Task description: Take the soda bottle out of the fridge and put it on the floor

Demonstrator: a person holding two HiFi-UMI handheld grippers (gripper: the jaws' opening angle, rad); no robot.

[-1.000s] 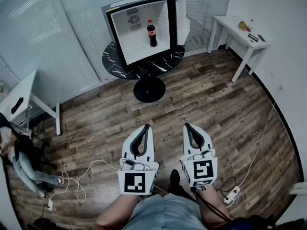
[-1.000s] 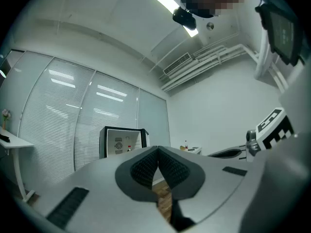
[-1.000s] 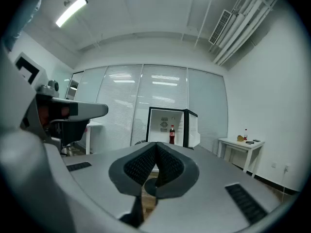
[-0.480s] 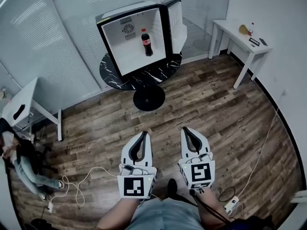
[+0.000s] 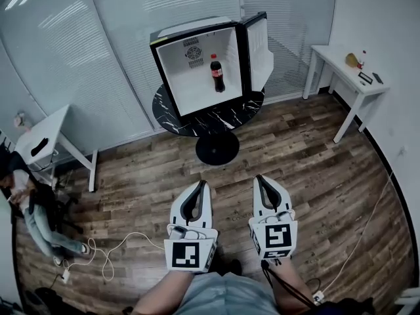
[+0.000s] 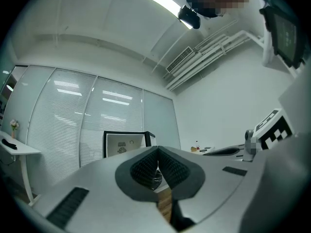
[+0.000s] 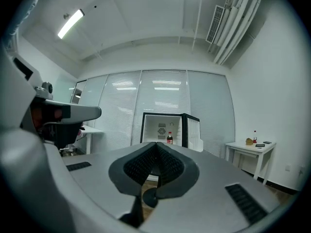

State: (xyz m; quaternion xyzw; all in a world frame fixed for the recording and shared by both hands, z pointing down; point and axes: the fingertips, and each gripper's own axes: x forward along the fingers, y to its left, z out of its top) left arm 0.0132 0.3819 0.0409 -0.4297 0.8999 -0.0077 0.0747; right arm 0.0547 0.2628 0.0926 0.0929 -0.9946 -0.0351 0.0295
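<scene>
A dark soda bottle (image 5: 216,73) with a red cap and label stands upright inside a small open fridge (image 5: 172,72) that sits on a round black marble table (image 5: 237,112). The right gripper view also catches the bottle (image 7: 169,138) in the fridge (image 7: 151,127), far ahead. My left gripper (image 5: 201,184) and right gripper (image 5: 259,179) are held low over the wood floor, side by side, well short of the table. Both are shut with nothing between their jaws. The left gripper view shows the fridge (image 6: 127,143) beyond its tips (image 6: 158,149).
The fridge door (image 5: 259,41) hangs open to the right. A white table (image 5: 349,74) with small items stands at the right wall, another white desk (image 5: 44,140) at the left. A seated person (image 5: 33,205) is at far left. White cables (image 5: 115,245) trail across the floor.
The view has shifted: the fridge and table now sit further right and slightly lower in the frame. Both grippers stay shut and side by side, a little lower in view.
</scene>
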